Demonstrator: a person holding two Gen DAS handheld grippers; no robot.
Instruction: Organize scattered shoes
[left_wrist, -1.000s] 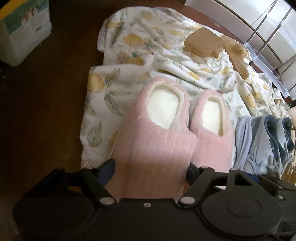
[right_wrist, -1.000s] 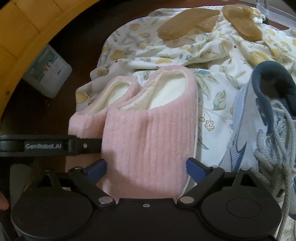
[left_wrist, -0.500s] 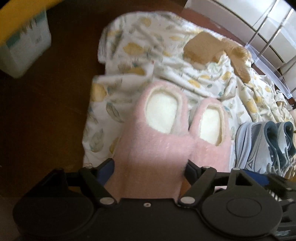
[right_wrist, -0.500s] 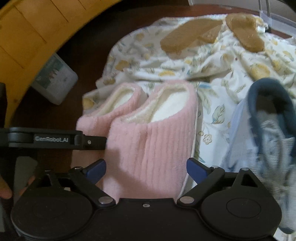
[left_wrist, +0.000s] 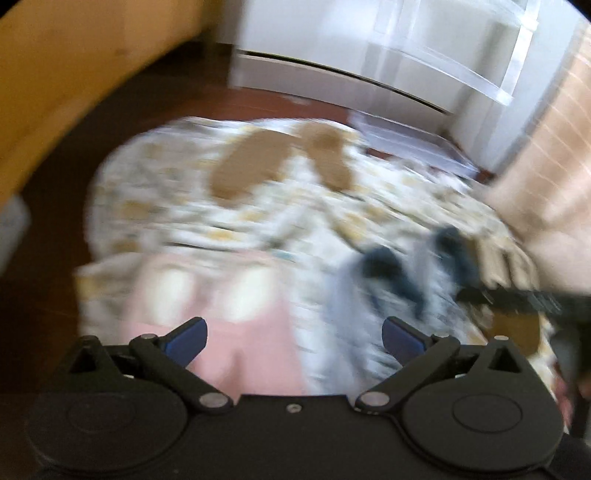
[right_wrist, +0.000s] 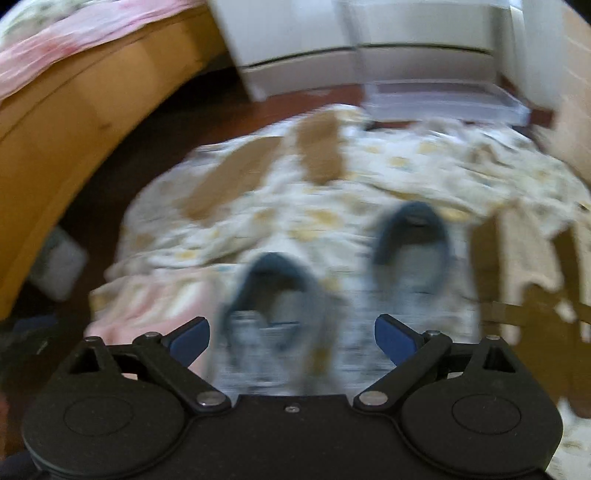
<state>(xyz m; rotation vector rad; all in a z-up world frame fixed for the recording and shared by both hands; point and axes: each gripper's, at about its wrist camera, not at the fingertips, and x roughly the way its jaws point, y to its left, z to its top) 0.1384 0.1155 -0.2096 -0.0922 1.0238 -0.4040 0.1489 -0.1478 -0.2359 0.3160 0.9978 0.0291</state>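
Gaping left gripper (left_wrist: 293, 334) above pink slippers (left_wrist: 207, 295), right gripper (right_wrist: 291, 334) wide over sneakers (right_wrist: 273, 291)

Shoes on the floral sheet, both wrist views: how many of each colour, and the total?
Pink slippers: 2
Grey-blue sneakers: 2
Tan flat shoes or insoles: 2, too blurred to tell which
Total: 6, all lying on the floral sheet

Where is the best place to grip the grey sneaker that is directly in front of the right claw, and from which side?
Probably the dark padded collar of the grey sneaker, reached from above. The shoe sits upright on the floral sheet with its opening facing up, so the rim offers a firm edge. The open right claw already straddles it.
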